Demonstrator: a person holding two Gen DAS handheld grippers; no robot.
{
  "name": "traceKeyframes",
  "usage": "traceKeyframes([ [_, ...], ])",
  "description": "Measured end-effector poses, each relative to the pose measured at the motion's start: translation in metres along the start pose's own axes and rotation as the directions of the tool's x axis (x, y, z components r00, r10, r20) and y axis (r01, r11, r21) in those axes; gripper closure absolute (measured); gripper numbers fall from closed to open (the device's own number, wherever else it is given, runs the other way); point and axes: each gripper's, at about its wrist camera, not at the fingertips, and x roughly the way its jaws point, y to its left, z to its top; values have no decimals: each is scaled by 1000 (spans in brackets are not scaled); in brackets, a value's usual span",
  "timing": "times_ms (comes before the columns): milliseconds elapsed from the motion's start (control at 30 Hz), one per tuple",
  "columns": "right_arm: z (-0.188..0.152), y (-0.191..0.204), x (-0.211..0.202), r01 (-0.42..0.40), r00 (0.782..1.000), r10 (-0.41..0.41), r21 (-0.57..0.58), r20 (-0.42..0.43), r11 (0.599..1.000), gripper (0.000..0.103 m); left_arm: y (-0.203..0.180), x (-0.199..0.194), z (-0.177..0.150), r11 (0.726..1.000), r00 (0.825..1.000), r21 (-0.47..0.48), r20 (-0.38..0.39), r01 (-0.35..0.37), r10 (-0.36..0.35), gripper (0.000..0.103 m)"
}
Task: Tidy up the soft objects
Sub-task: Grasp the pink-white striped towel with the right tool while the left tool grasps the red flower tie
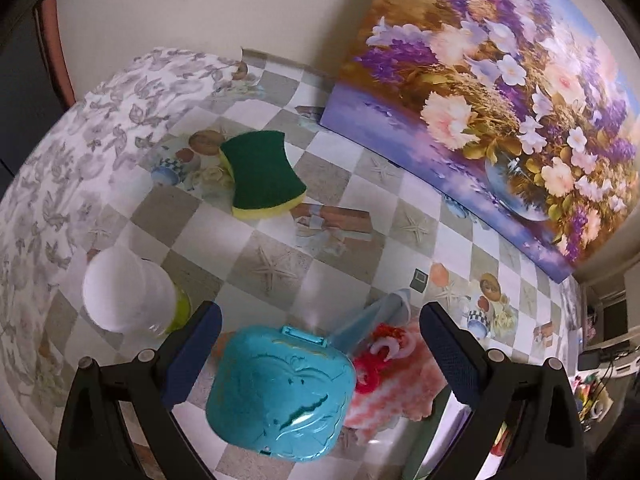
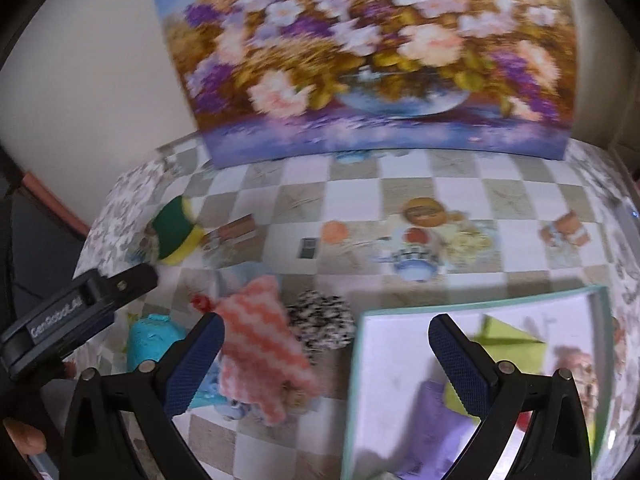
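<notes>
Soft cloth [image 2: 260,344], striped pink and white, lay crumpled on the checkered table [image 2: 400,196], between a teal plastic case [image 1: 280,392] on its left and a speckled black-and-white bundle [image 2: 324,320] touching its right edge. Farther right stood a shallow box [image 2: 360,360] holding green and purple pieces, perhaps cloths; the blur hid detail. A green-and-yellow sponge [image 1: 262,174] sat far left. Both the left gripper [image 1: 320,360] and right gripper [image 2: 326,364] hung spread wide, holding nothing.
</notes>
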Motion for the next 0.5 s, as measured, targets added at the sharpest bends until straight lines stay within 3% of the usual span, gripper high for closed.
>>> traceKeyframes([
  [200,-9,24,21,20,999,-23,-80,-35,997,0,1,4,0,998,998,-11,-11,56,-56,4],
  [300,-11,25,25,18,999,-21,-76,-38,997,0,2,3,0,999,999,-5,-6,48,-48,4],
  [500,-12,27,30,-61,997,58,-68,-45,996,20,5,4,2,999,999,-7,-23,45,-45,4],
])
